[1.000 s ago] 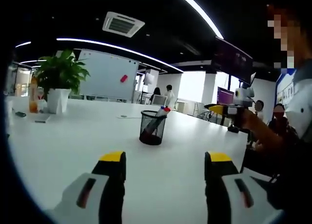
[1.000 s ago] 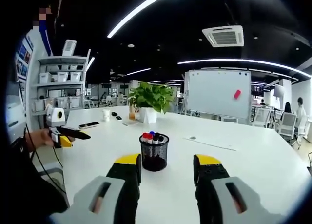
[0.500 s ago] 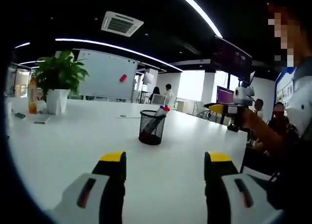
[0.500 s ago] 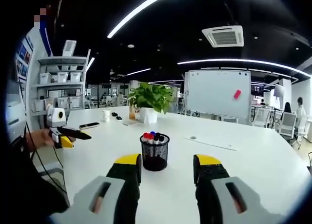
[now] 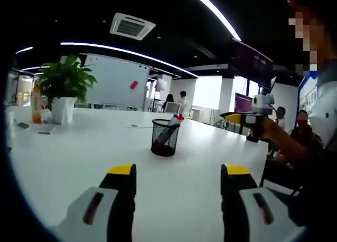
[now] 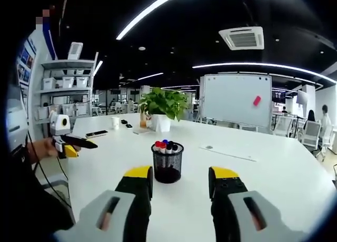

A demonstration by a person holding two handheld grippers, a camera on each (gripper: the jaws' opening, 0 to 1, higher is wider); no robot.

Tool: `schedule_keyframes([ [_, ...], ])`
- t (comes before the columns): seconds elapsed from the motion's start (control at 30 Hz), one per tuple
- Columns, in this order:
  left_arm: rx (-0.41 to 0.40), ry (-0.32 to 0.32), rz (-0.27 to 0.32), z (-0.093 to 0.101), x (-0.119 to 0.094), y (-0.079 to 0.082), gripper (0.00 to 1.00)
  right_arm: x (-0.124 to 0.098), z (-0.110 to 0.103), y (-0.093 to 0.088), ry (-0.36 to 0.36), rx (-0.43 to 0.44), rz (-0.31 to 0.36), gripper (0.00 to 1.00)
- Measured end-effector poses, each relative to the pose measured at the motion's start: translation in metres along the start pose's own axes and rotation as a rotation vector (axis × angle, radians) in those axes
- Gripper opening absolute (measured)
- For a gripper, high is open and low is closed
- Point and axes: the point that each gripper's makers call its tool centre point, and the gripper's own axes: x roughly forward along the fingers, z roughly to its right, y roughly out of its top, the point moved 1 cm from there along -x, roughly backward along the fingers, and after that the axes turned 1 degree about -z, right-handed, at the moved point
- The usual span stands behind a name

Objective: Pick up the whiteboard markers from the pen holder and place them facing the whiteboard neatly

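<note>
Markers (image 6: pixel 165 146) stand in the pen holder (image 6: pixel 166 168) on the table (image 6: pixel 274 173), whiteboard (image 6: pixel 236 100) behind.

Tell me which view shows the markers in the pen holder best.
The right gripper view: the markers stand centred, their coloured caps apart above the holder. The left gripper view has them farther off, bunched and leaning.

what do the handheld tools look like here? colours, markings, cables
Both tools, left tool and right tool, have black jaws with yellow tips on light grey bodies, each with a dark slot. Seen side-on, the left has a white lens box on top, and a thin dark cable hangs beneath it.
</note>
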Motion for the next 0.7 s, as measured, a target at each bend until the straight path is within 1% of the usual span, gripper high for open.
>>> schedule_keyframes([
  [0.5,0.011,-0.001,0.004,0.0015,0.0006,0.0029,0.65,-0.0014,0.0014,0.0007,0.001,-0.001,0.005,0.45],
  [0.7,0.015,0.000,-0.004,0.0015,-0.0003,0.0010,0.65,0.0007,-0.0003,-0.0007,0.007,-0.002,0.003,0.45],
])
